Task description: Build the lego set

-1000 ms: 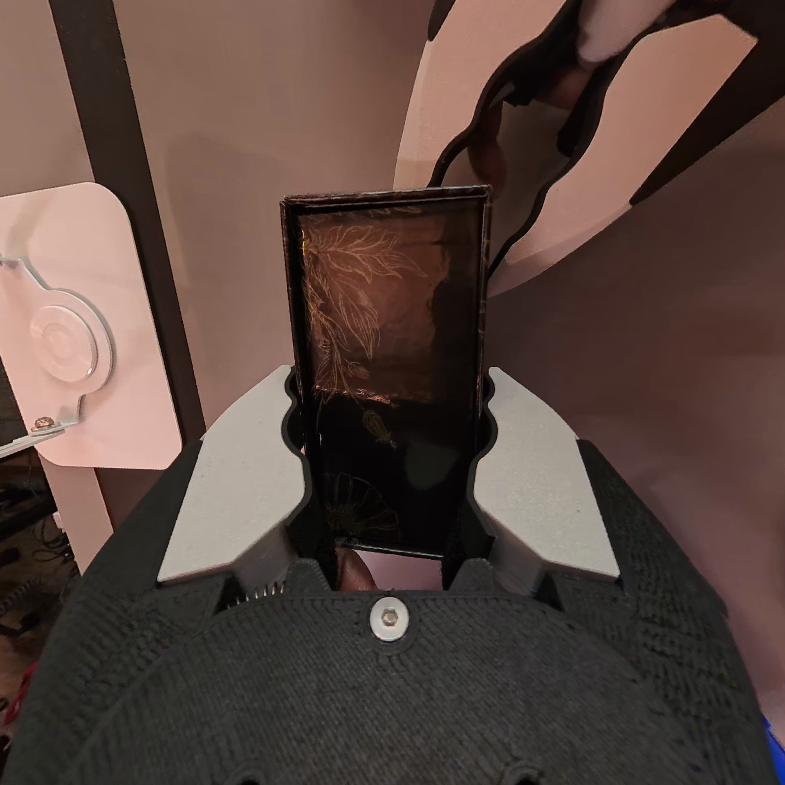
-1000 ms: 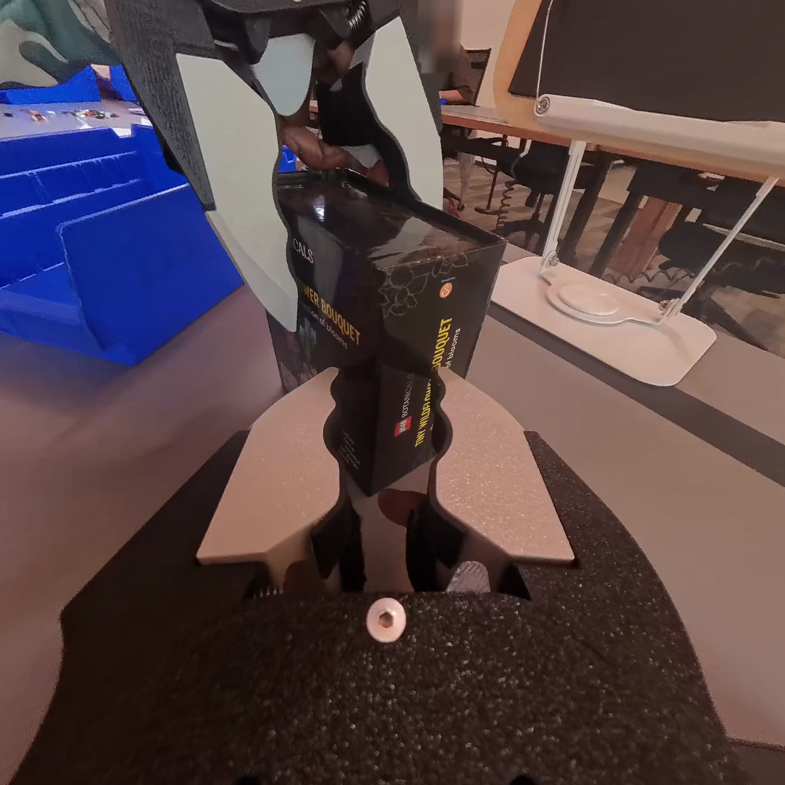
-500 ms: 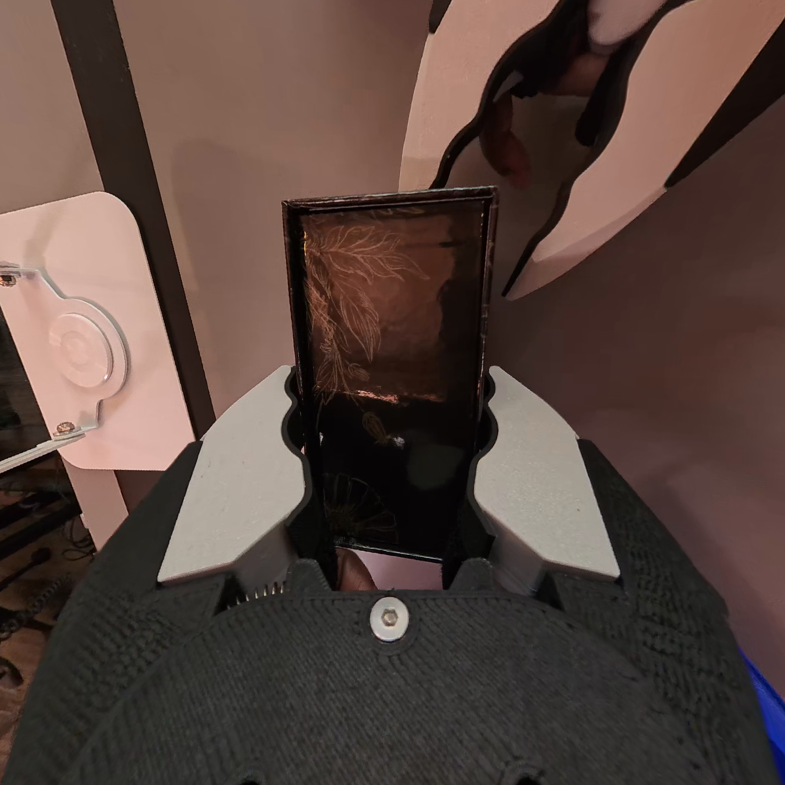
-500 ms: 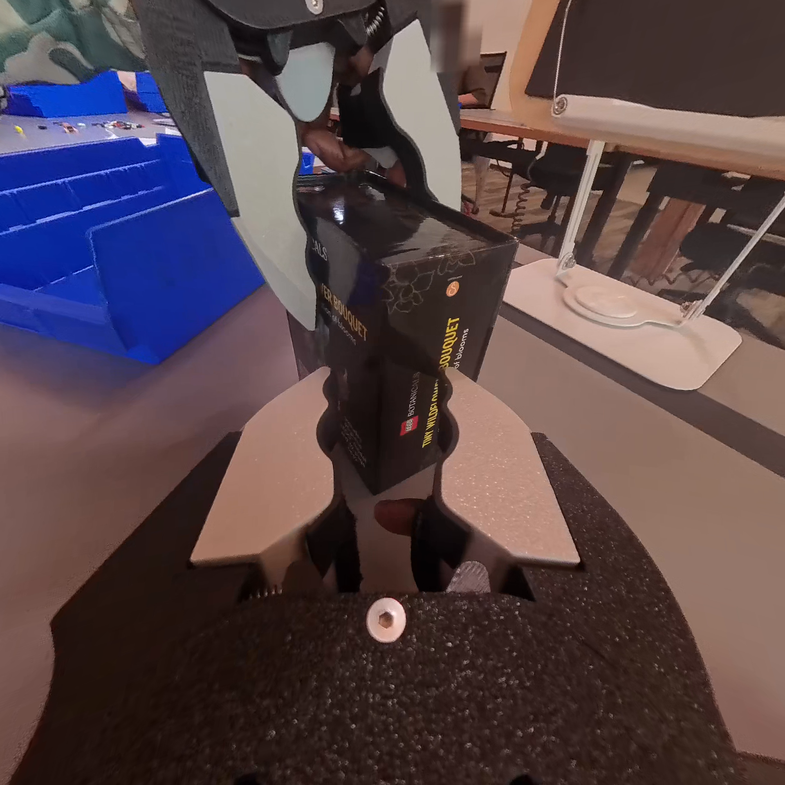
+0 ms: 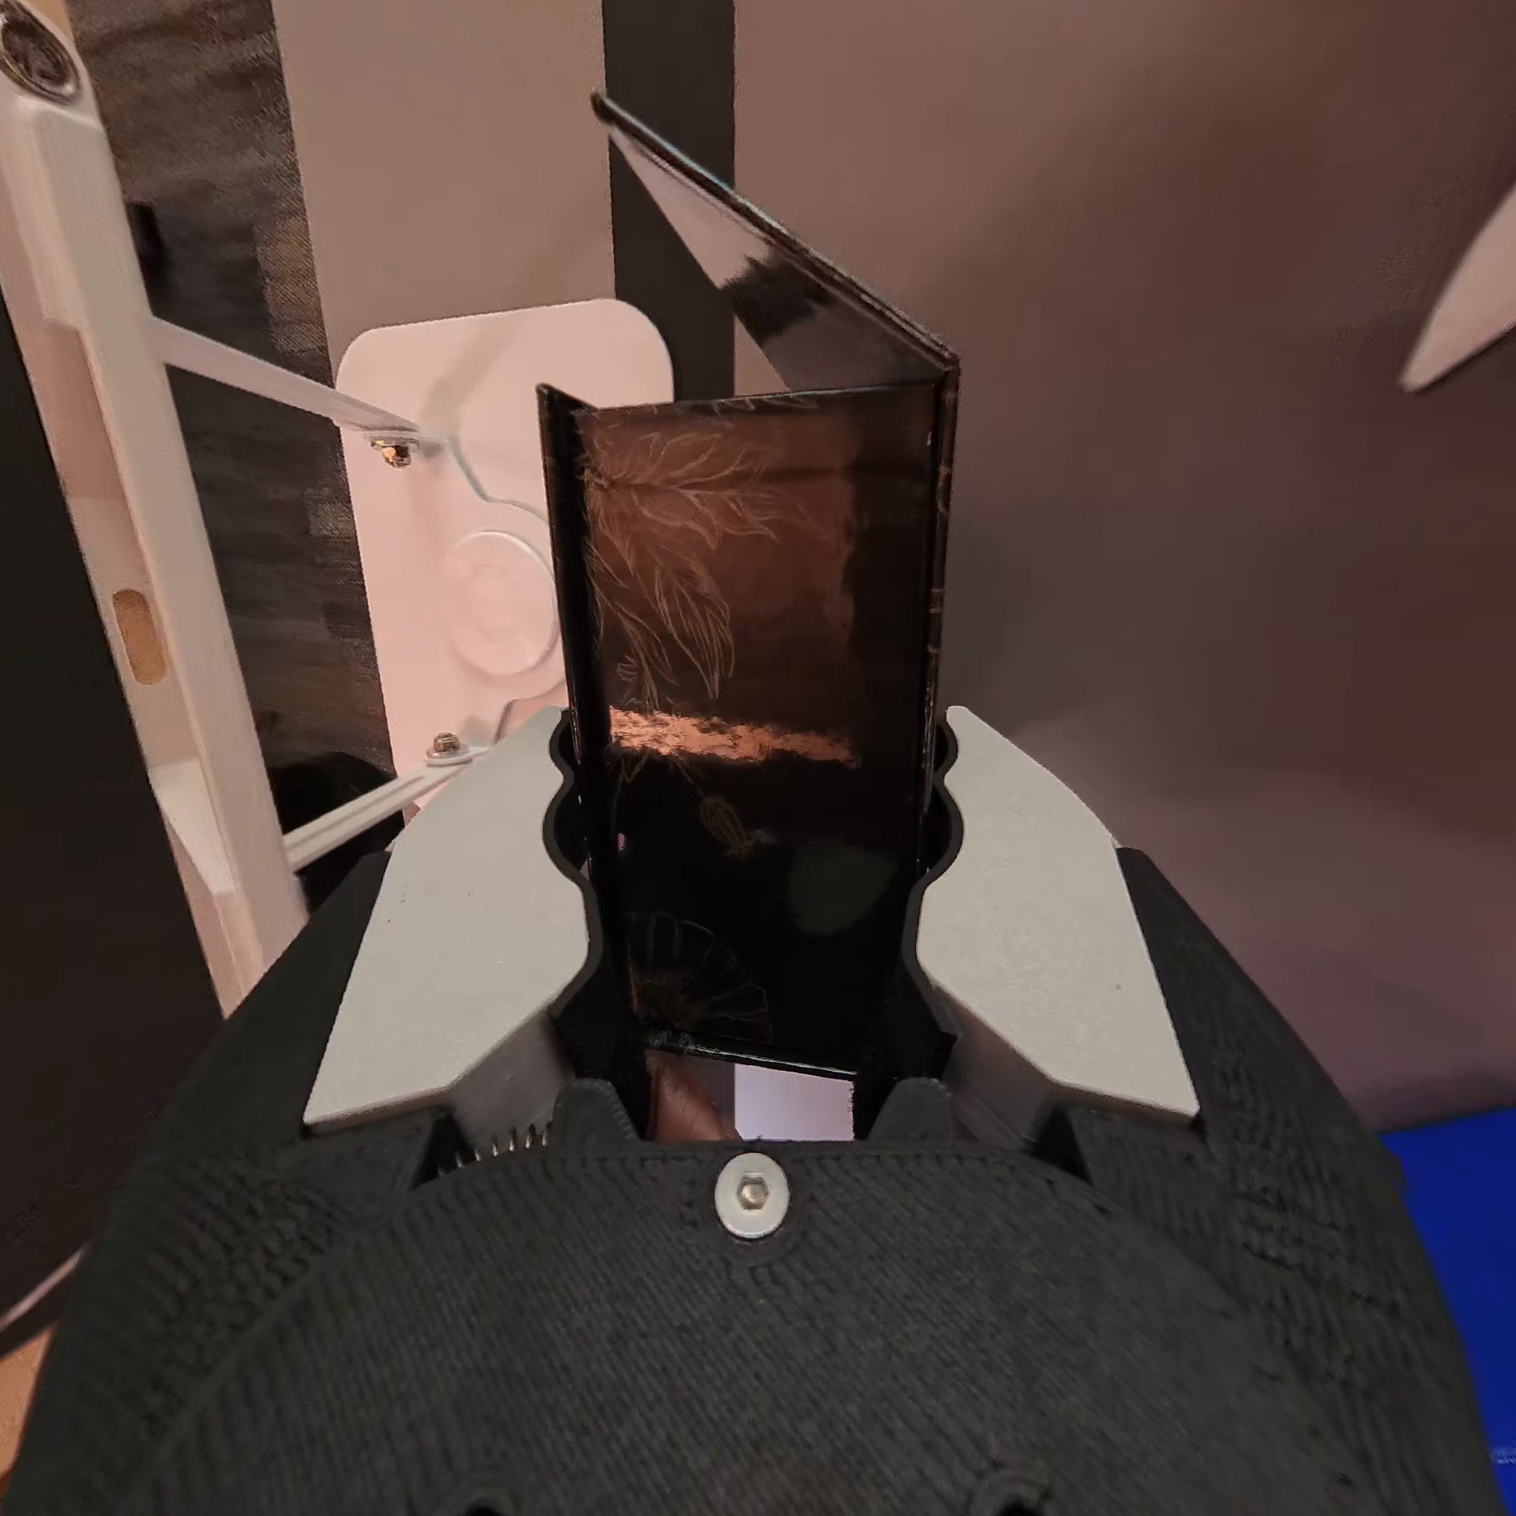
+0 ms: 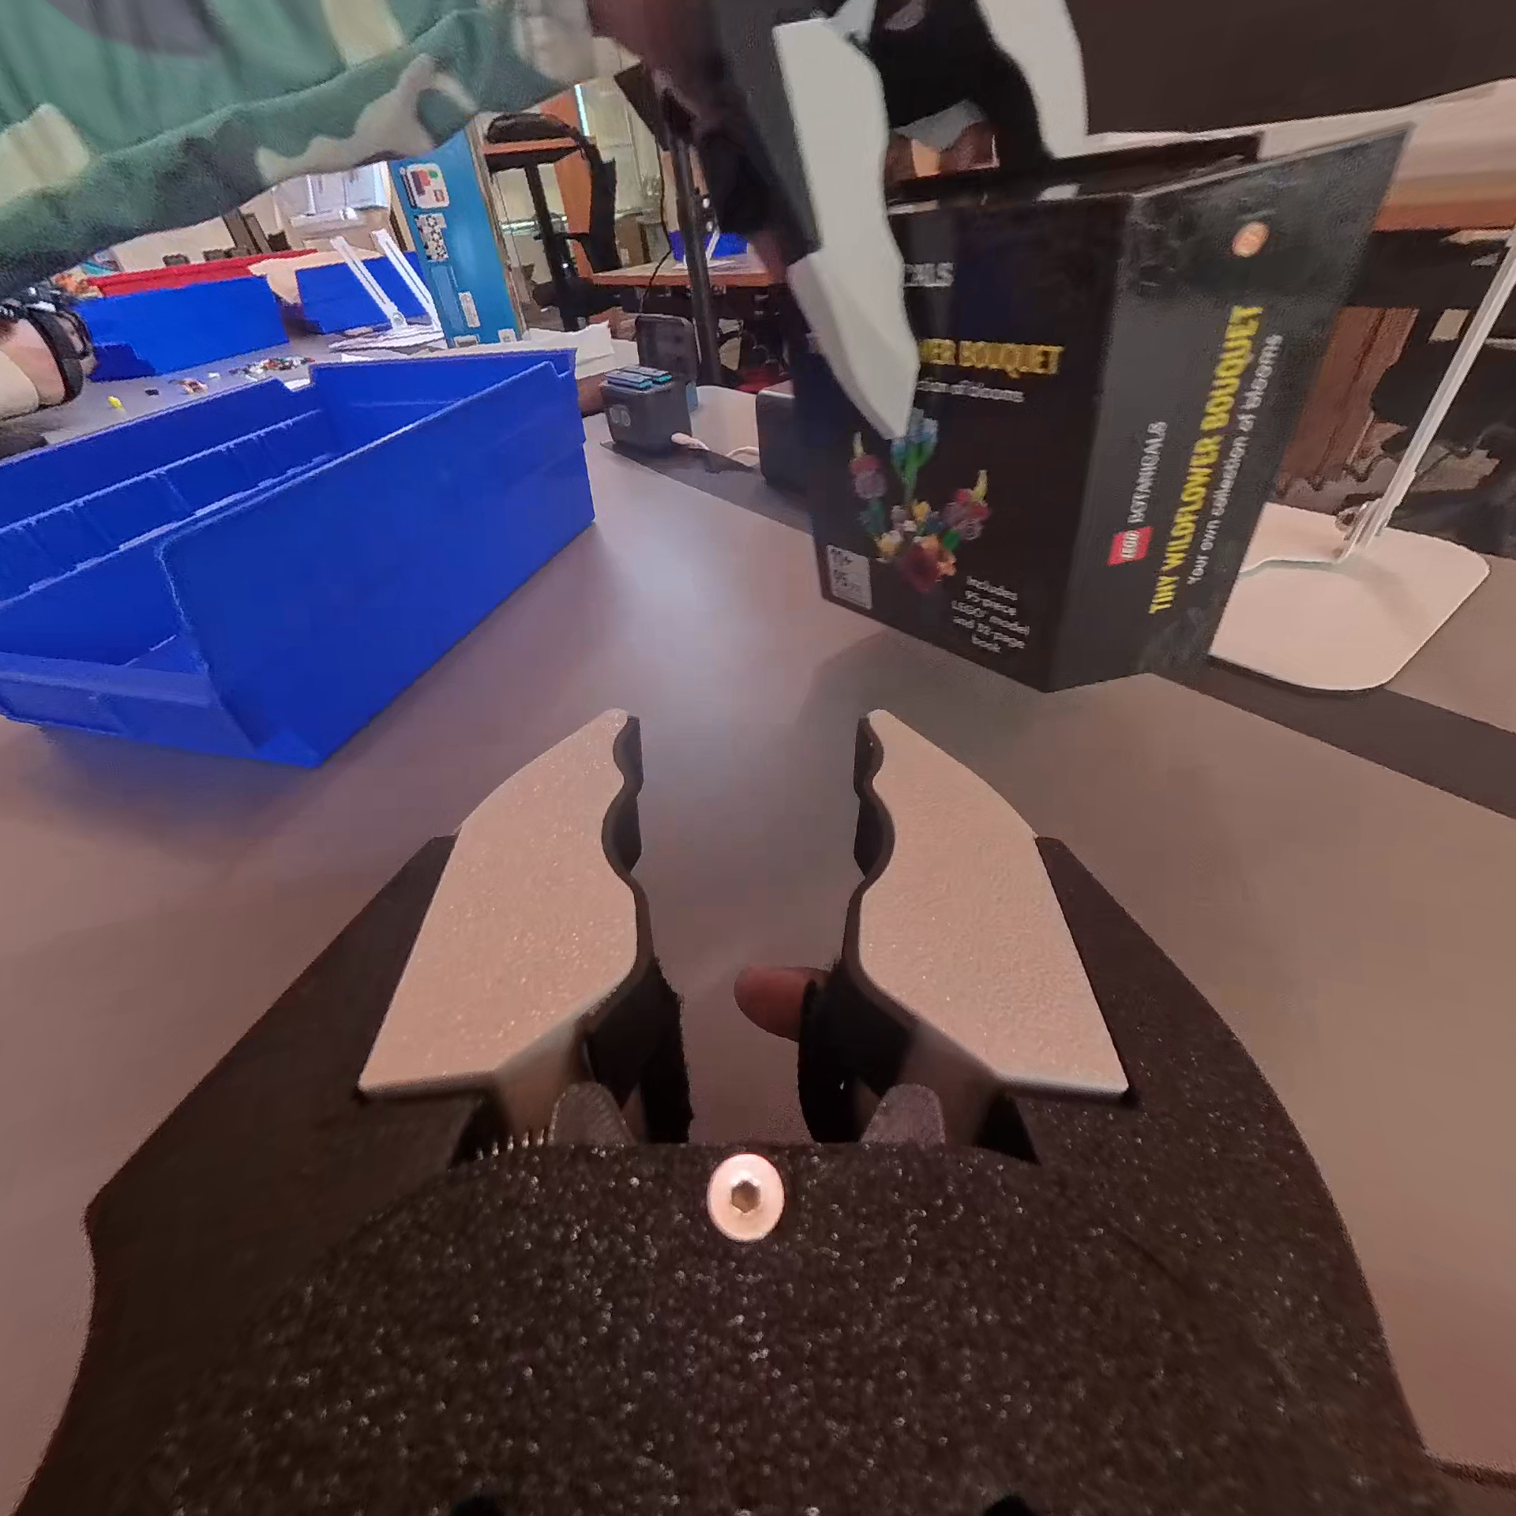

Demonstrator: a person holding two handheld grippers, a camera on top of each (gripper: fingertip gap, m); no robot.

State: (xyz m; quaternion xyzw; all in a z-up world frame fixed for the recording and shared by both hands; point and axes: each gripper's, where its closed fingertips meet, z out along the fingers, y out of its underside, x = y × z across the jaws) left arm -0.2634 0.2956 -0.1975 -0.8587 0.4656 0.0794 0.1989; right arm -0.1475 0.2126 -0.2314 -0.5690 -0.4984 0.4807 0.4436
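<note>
My left gripper (image 5: pixel 753 722) is shut on the black lego box (image 5: pixel 755 697), gripping its two long sides. In the left wrist view a flap (image 5: pixel 779 287) at the box's far end stands open. My right gripper (image 6: pixel 746 722) is open and empty, low over the grey table (image 6: pixel 574 820), drawn back from the box. In the right wrist view the box (image 6: pixel 1066 459) hangs at the upper right, just above the table, with a left gripper finger (image 6: pixel 853 271) on it. One tip of the right gripper (image 5: pixel 1460 328) shows at the right edge of the left wrist view.
A blue divided bin (image 6: pixel 328 533) sits on the table to the left. A white stand base (image 6: pixel 1345 607) lies behind the box; it also shows in the left wrist view (image 5: pixel 492 509). Small dark devices (image 6: pixel 648 402) sit at the back. A person's green sleeve (image 6: pixel 205 98) crosses the top left.
My right gripper let go of the box, opened and pulled back. The box's end flap, closed before, now stands open. My left gripper still holds the box and has shifted it.
</note>
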